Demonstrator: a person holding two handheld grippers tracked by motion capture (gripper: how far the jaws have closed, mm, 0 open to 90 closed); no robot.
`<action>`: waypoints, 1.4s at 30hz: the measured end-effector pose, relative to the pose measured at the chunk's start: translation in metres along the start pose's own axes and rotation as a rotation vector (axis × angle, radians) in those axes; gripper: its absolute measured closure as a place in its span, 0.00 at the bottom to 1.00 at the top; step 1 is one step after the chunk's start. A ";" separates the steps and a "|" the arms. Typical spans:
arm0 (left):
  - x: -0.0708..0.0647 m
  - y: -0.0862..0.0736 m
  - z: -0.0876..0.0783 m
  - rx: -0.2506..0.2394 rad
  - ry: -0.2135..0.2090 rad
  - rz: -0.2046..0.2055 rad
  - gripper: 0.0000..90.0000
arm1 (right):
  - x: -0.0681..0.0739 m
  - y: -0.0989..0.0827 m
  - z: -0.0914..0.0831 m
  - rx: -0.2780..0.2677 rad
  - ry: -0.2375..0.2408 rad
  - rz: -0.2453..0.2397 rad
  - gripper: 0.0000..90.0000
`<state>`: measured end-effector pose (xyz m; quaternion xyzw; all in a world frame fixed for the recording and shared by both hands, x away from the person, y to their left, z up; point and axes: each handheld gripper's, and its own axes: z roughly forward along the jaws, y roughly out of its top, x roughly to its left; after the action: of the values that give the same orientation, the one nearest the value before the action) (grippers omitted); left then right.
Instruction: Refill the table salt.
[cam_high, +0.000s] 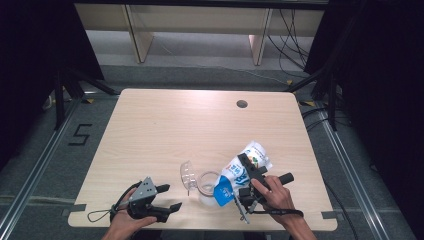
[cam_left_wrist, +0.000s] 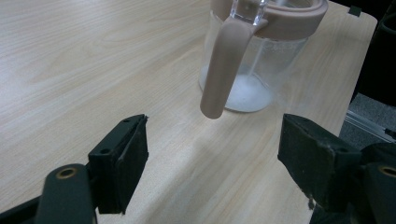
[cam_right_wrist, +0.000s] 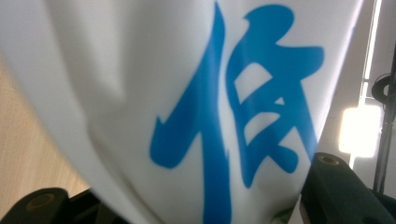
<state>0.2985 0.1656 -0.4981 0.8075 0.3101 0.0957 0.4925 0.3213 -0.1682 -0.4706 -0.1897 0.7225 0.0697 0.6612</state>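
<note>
bottom left of the high view: left gripper (cam_high: 172, 197) rests at the near table edge, jaws spread wide w/ nothing between them. in the left gripper view the two black pads stand well apart at the bottom corners, bare wood between, & the clear pitcher (cam_left_wrist: 254, 56) w/ its beige handle sits just ahead, upper centre-right, a bit of white at its bottom. bottom centre-right of the high view: right gripper (cam_high: 246, 167) pinches the white & blue pouch (cam_high: 240, 175), tilted over the pitcher's (cam_high: 205, 186) open mouth. right gripper view: pouch (cam_right_wrist: 196, 116) right up close btwn the jaws, big blue character on white. the pitcher's clear lid (cam_high: 187, 175) hangs open, just left of the pitcher. table (cam_high: 165, 125) runs bare beyond, round hole (cam_high: 242, 104) near the far edge, upper centre-right.
</note>
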 end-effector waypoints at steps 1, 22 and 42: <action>0.000 0.000 0.000 -0.001 0.000 -0.001 0.26 | 0.000 0.000 0.000 0.000 0.000 0.000 0.59; -0.001 0.000 0.000 -0.002 0.000 -0.019 0.26 | 0.002 0.001 -0.002 0.015 -0.003 0.033 0.60; -0.001 0.000 0.000 0.004 0.003 -0.014 0.26 | 0.002 0.002 -0.003 0.027 -0.002 0.015 0.60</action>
<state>0.2978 0.1652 -0.4983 0.8061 0.3166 0.0932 0.4912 0.3182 -0.1680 -0.4724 -0.1749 0.7240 0.0651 0.6641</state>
